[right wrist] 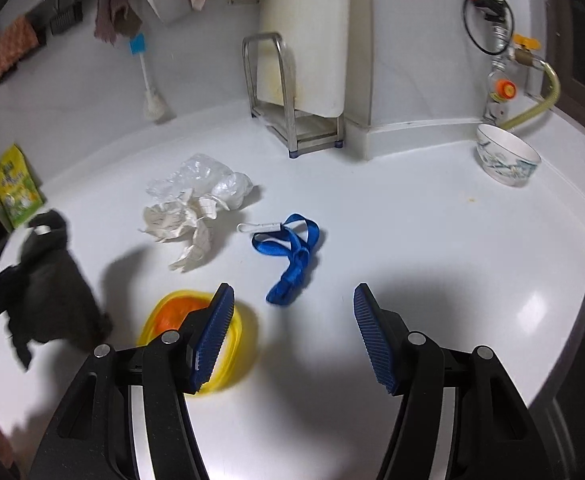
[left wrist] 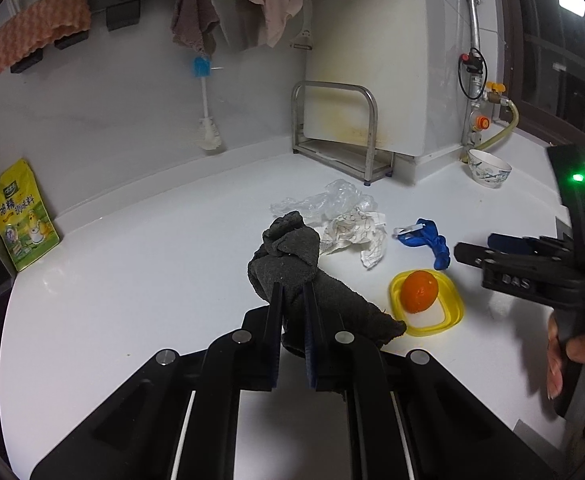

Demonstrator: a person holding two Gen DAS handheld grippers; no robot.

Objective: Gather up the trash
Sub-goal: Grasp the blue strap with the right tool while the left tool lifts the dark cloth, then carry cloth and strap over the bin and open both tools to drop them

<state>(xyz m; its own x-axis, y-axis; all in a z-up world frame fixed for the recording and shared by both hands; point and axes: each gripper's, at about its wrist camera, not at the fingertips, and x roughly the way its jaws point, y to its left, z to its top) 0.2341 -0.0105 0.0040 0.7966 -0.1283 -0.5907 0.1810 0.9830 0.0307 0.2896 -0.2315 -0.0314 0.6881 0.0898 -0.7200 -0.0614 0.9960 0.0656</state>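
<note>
In the left wrist view the left gripper [left wrist: 292,300] is seen at lower centre, its jaws closed on a dark grey cloth [left wrist: 292,264] that is bunched above the fingertips and trails to the lower right. Just right of the cloth, a yellow lid [left wrist: 450,304] lies on the white counter [left wrist: 152,280] with an orange [left wrist: 419,291] on it. Above these, at frame centre, crumpled paper [left wrist: 352,236] is seen touching a clear plastic bag [left wrist: 332,200], and a blue strap [left wrist: 432,240] lies to their right. The right gripper [left wrist: 472,256] is seen at the right edge, held by a hand [left wrist: 572,360].

In the right wrist view the right gripper [right wrist: 292,308] is seen with jaws open and nothing between them. The strap [right wrist: 292,256] lies just above the gap; the lid [right wrist: 240,344] is partly hidden behind the left finger. The paper [right wrist: 180,228] and bag [right wrist: 208,180] lie at upper left of centre. A bowl [right wrist: 508,160] stands at upper right, a metal rack [right wrist: 288,92] at upper centre, and a yellow pouch [right wrist: 14,184] at the left edge.
</note>
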